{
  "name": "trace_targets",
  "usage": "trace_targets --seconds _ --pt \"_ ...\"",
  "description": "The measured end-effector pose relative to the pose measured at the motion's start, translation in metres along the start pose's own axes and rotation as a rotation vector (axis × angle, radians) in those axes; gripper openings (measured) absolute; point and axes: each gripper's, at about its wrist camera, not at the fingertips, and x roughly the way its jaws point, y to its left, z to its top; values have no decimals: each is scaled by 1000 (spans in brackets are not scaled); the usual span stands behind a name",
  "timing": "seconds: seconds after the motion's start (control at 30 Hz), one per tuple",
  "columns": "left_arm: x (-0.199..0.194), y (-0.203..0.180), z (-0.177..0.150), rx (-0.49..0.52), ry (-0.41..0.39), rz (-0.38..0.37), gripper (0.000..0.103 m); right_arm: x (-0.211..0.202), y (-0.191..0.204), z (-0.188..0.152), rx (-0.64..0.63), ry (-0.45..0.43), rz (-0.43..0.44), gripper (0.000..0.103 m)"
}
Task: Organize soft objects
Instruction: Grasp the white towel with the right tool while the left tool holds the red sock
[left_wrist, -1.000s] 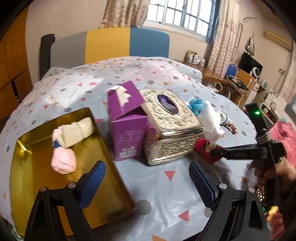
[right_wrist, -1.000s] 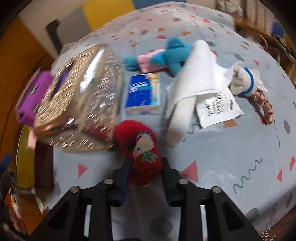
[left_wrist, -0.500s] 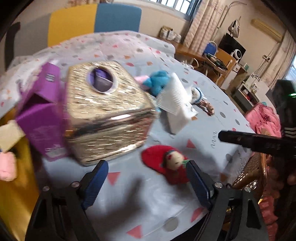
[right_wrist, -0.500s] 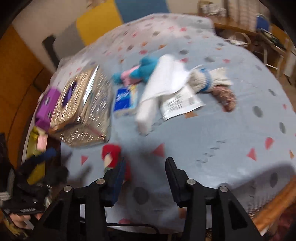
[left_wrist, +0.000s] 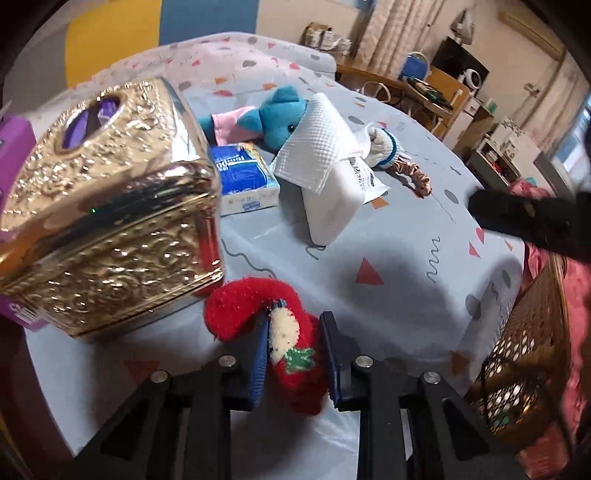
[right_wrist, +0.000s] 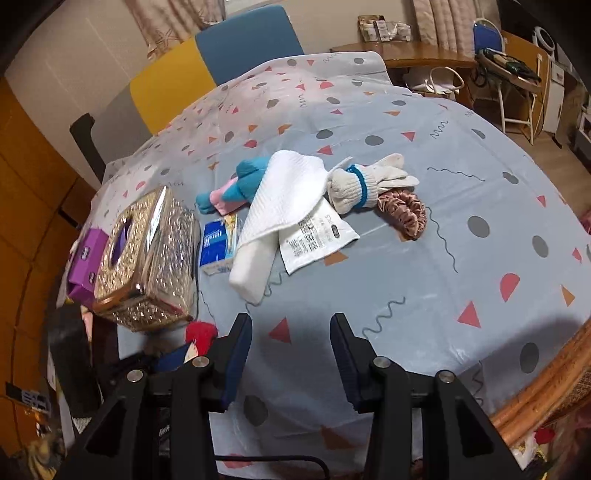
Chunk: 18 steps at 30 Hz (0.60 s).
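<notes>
Red fleece filled the left gripper (left_wrist: 293, 354): its 2 blue pads pinched a red sock (left_wrist: 258, 314) bearing a cream-faced figure and a green patch. The sock's free end curled up to the left, just beside the lower corner of a gold box (left_wrist: 107, 206). A purple carton (left_wrist: 14, 140) stood against the far side of that box.

The right gripper (right_wrist: 291, 354) hung over bare tablecloth (right_wrist: 406, 288), its 2 fingers spread apart with nothing between them. From that gripper's camera, a tuft of the red sock showed to the left of its left finger, near the gold box.

Farther back on the cloth lay the other soft things. A blue tissue pack (left_wrist: 242, 177) sat just beside the gold box. A teal plush (left_wrist: 280, 118) with a pink part lay behind the pack, partly under a white towel (left_wrist: 321, 151). The towel draped over a white roll (left_wrist: 330, 206). A printed plastic bag (right_wrist: 314, 240) lay flat beside the roll. A cream glove (right_wrist: 365, 184) with a blue cuff band touched a brown scrunchie (right_wrist: 404, 212). A wicker rim (left_wrist: 532, 332) showed at the cloth's near right edge.
</notes>
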Motion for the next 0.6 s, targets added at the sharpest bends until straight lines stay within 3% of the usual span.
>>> trace_targets --seconds 0.3,0.43,0.6 --pt "-4 16 -14 -10 -15 -36 28 48 -12 47 232 5 129 44" --pt "-3 17 -13 -33 -13 -59 28 78 -27 68 406 -5 119 44" --pt "-2 22 -14 -61 -14 -87 31 112 -38 81 525 6 161 44"
